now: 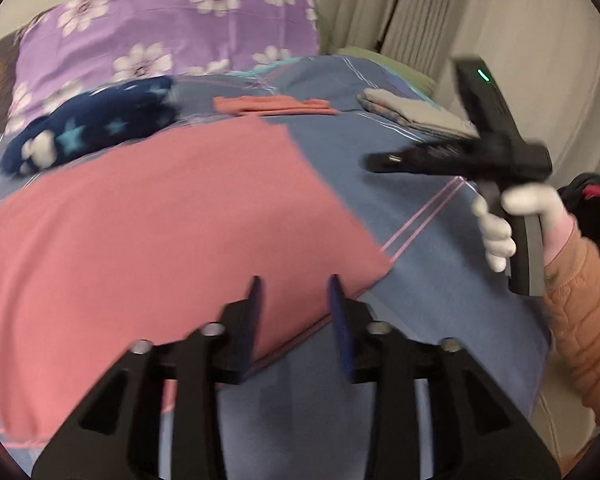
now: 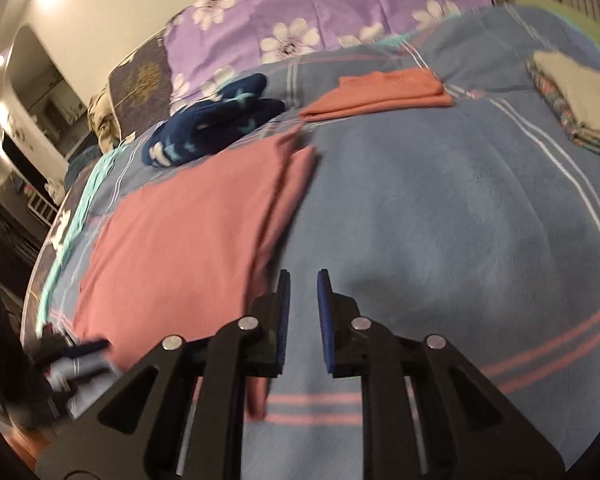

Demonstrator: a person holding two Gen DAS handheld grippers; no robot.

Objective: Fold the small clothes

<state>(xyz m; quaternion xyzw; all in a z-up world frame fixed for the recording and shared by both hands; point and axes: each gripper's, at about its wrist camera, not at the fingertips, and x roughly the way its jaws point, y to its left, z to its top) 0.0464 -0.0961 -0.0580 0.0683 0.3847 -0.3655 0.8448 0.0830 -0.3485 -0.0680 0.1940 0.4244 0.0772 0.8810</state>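
Nearest in the left wrist view, the left hand-held gripper hangs over the near hem of the pink jersey garment, its blue-padded jaws standing moderately apart with nothing between them. In the right wrist view the right hand-held gripper has only a narrow gap between its pads, also empty, and it hovers just off the garment's right-hand edge, over the blue fleece blanket with pink and white stripes that covers the bed. The pink garment lies flat on that blanket, spreading from about 6 o'clock out to 10 o'clock of the left gripper, and along its right side a layer appears doubled over, so it looks partly folded already. It is likely thin, light and limp: it should sag and drape when lifted by one point, and the fleece beneath may cling to it, so a pinch at two corners or along a hem, one gripper at each end, seems the safest hold. At 3 o'clock in the left view a white-gloved hand grips the other tool's handle. Farther off, at 11 o'clock, a dark navy fleece piece with pale blue stars sits in a loose heap, probably bulkier and springier. Beyond, near 12 o'clock, a small folded salmon cloth lies flat, and at 1 o'clock a folded grey stack. Farthest is the purple flowered pillow.
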